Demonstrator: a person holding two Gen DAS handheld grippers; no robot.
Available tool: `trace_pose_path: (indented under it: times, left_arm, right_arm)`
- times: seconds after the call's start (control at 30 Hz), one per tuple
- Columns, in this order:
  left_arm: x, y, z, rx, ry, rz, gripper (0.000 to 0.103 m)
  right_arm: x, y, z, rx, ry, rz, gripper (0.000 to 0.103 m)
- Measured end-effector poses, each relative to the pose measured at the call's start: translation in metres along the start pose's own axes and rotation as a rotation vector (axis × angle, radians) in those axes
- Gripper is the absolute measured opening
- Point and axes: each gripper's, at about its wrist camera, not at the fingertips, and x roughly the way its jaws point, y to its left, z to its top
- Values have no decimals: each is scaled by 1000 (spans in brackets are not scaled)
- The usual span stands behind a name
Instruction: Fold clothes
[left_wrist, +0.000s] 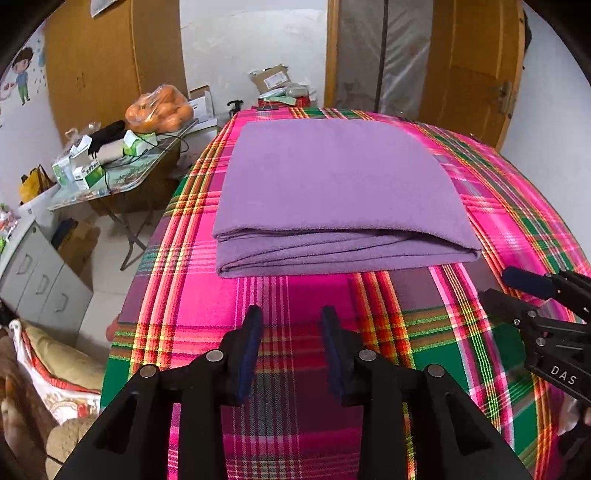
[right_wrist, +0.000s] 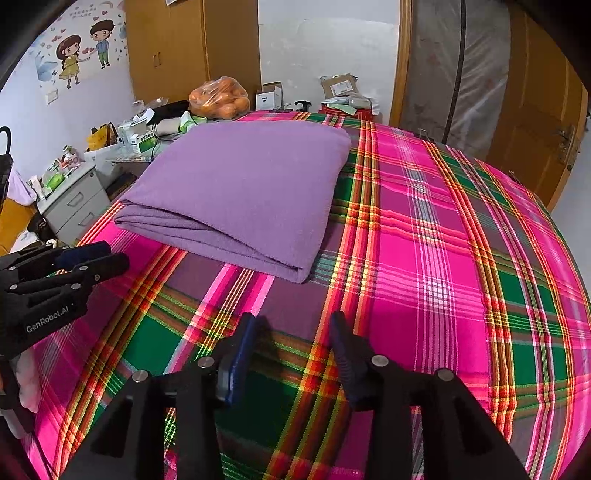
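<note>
Folded purple cloth (left_wrist: 332, 192) lies on the plaid-covered surface (left_wrist: 295, 325), ahead of both hand-held grippers — left (left_wrist: 291, 332) squarely before its near layered edge, right (right_wrist: 291, 339) off its corner; both spread, empty.

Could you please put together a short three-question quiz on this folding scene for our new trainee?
1. True or false: the purple cloth lies folded on the plaid cover.
2. What is between the fingers of the left hand-held gripper? A) purple cloth B) nothing C) a box
3. Which fruit fills the plastic bag on the side table?

Key: 1 true; 2 B; 3 oranges, as far as can be told.
</note>
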Motion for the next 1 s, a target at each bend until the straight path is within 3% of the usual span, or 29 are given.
trace_pose_path:
  times: [1.0]
  left_arm:
    - [-1,-1,-1,-21,0,31,35]
  right_arm:
    - [3,6,2,-20,5,15,52]
